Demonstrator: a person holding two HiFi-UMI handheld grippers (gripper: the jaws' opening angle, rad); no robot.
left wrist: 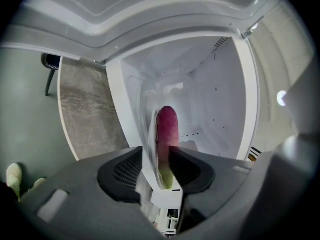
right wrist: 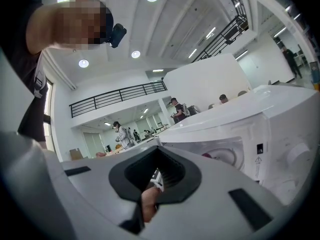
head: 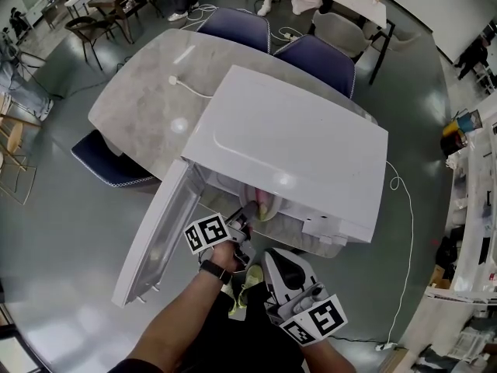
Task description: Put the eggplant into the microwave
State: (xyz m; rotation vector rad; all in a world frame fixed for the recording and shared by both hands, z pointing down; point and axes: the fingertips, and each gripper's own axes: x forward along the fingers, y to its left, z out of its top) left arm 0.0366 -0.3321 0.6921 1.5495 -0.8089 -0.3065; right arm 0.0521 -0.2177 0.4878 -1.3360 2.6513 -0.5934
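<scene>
Eggplant point(left wrist: 167, 134) sits between our left tongs point(left wrist: 159, 156), which are slack and not pressing it, inside the microwave point(left wrist: 215, 99) ahead of them. Right tongs point(right wrist: 149, 186) are clenched, empty. We judge it light, firm and slippery; grip it mid-body.

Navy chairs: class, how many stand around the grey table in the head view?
3. One navy chair at the table's far edge, a second beside it, a third at its near left edge. The microwave may hide others.

1 left gripper point(head: 242, 225), 1 right gripper point(head: 273, 264), 1 eggplant point(left wrist: 167, 129), 1 microwave point(head: 303, 150) ahead of both, 1 table point(head: 147, 107), 3 blue chairs point(head: 233, 28) beyond.
</scene>
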